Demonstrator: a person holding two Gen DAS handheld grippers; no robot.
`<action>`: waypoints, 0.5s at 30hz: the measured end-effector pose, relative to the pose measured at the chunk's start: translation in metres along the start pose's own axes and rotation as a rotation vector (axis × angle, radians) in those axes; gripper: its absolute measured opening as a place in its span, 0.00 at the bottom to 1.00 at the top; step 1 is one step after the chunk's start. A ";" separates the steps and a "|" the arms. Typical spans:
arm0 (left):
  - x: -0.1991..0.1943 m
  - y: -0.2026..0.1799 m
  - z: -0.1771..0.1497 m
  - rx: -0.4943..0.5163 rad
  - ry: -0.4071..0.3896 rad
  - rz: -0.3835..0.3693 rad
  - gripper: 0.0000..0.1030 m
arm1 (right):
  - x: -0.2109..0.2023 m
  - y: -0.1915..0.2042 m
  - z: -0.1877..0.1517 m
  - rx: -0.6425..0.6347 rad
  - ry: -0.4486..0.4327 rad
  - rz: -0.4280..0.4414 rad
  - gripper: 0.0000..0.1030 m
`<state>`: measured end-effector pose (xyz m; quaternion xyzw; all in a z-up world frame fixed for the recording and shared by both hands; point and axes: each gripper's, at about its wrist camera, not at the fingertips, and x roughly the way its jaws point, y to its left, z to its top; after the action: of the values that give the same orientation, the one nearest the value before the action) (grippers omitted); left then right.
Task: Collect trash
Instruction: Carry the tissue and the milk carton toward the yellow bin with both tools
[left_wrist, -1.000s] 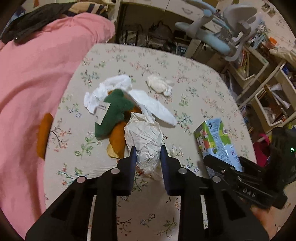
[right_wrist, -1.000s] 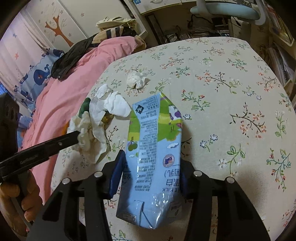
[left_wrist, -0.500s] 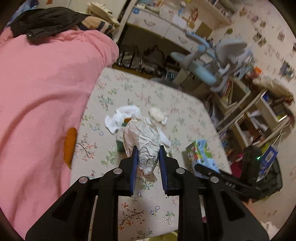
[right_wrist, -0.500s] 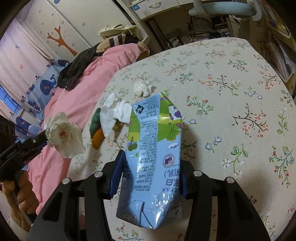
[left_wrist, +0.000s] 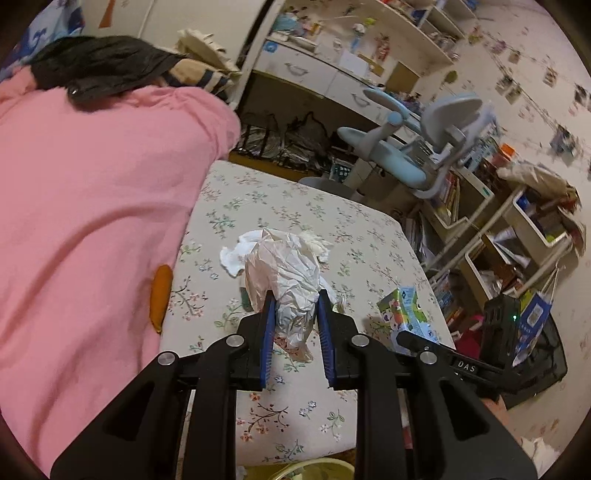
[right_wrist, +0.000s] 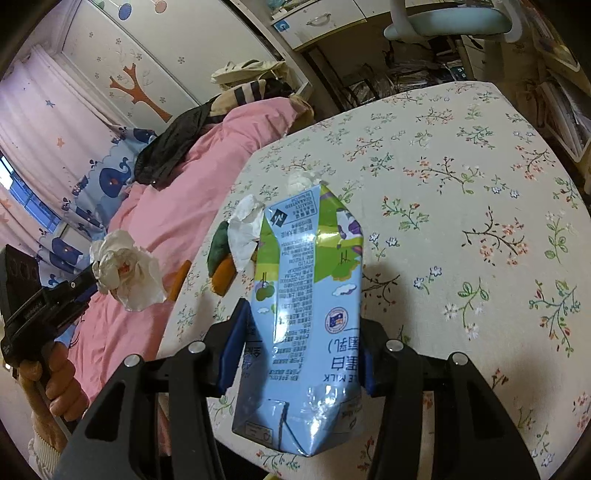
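Left gripper (left_wrist: 293, 314): clamped on crumpled paper wad (left_wrist: 288, 275), lifted above floral table (left_wrist: 295, 406).
Right gripper (right_wrist: 299, 350): half-spread, gripping milk carton (right_wrist: 310, 295) above the table's near edge.

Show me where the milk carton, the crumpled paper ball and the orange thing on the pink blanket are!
milk carton (right_wrist: 306, 314), right wrist view, middle of its printed side.
crumpled paper ball (left_wrist: 291, 284), left wrist view, its wrinkled middle above the tongs.
orange thing (left_wrist: 160, 297), left wrist view, its middle.

Floral tablecloth (right_wrist: 461, 155), pink quilt (left_wrist: 92, 206), blue chair (left_wrist: 413, 147), whale curtains (right_wrist: 107, 181).
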<state>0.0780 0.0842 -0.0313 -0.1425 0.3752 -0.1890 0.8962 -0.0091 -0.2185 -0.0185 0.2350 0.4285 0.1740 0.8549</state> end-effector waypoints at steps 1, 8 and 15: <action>-0.001 -0.002 0.000 0.010 0.000 -0.007 0.20 | 0.000 0.000 -0.001 0.001 0.003 0.005 0.48; -0.013 -0.005 0.005 0.080 -0.010 -0.042 0.20 | -0.001 0.006 0.002 -0.007 -0.001 0.038 0.48; -0.023 -0.013 0.002 0.164 0.004 -0.094 0.20 | -0.005 0.019 -0.002 -0.061 0.005 0.075 0.48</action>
<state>0.0616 0.0832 -0.0104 -0.0857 0.3531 -0.2613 0.8943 -0.0152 -0.2044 -0.0057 0.2240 0.4161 0.2195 0.8535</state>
